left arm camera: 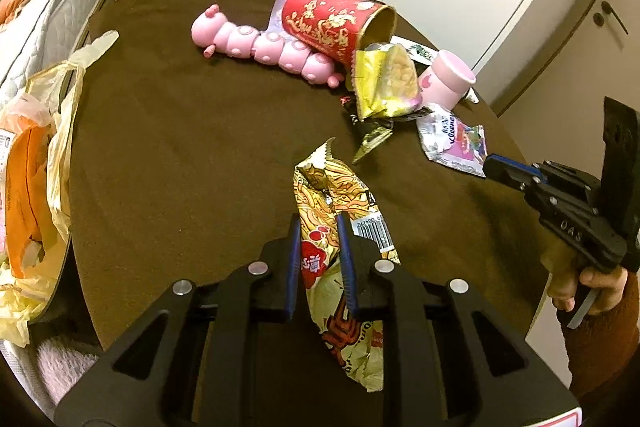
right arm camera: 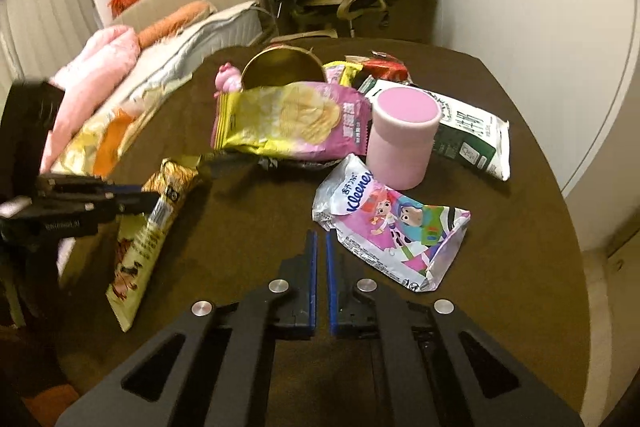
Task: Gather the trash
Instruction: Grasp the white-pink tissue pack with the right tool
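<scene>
Yellow crinkled noodle wrapper [left arm camera: 344,227] clenched in left claw [left arm camera: 320,227] above brown desk [left arm camera: 180,147]; right claw [right arm camera: 322,247] closed, empty. Next, probably: carry to yellow plastic bag [left arm camera: 60,131].

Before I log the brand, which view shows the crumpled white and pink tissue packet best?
The right wrist view: the crumpled white and pink tissue packet lies close ahead, unobstructed, its Kleenex lettering and cartoon print readable. The left wrist view shows it small and far off at the table's right side, print mostly illegible.
</scene>
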### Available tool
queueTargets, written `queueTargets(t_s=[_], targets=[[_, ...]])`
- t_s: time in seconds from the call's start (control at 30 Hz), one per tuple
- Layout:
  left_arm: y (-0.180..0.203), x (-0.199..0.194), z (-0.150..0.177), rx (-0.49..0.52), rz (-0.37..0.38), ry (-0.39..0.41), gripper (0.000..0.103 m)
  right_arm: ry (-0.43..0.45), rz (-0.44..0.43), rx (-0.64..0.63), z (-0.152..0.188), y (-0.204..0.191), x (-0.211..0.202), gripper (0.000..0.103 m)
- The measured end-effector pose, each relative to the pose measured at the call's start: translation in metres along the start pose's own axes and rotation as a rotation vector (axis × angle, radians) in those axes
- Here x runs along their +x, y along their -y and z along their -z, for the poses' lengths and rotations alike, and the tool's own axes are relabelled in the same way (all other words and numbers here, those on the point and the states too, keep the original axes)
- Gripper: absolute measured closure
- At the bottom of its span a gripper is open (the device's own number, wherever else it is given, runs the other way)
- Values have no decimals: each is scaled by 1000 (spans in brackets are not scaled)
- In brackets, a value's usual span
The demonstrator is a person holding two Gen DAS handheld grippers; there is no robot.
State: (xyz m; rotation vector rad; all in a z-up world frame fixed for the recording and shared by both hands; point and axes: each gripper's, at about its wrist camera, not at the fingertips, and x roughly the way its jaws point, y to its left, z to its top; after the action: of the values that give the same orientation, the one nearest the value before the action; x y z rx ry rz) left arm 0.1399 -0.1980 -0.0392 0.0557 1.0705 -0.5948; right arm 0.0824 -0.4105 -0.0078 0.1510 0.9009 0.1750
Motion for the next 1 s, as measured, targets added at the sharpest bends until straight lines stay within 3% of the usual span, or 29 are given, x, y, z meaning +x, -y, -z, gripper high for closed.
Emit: queueTargets(t_s=[0.13, 0.2, 0.27, 0.3, 0.57, 0.63, 0.9, 1.0], targets=[[0, -7, 1, 8, 4, 13, 86, -16, -12, -10, -2, 7, 3, 96], [-1, -9, 2, 7, 4, 14, 86, 0, -23, -56, -4, 8, 5, 87], [-1, -8, 2, 8, 2, 13, 86, 17, -20, -74, -9, 13, 7, 62], [-1, -8, 2, 9, -2, 12, 86, 21, -15, -68, -14, 20, 11, 61], [4, -6, 0, 14, -37, 17, 86, -73, -83, 31, -24, 55, 49, 61], [3, -6, -2, 11, -45, 19, 86, -84, -89, 6, -17, 44, 46, 61], [0, -3, -3, 10, -43, -4, 86, -127, 18, -138, 11, -15, 35, 61], [0, -2, -1, 11, -44, -15, 86, -127, 42, -153, 12, -20, 36, 61]])
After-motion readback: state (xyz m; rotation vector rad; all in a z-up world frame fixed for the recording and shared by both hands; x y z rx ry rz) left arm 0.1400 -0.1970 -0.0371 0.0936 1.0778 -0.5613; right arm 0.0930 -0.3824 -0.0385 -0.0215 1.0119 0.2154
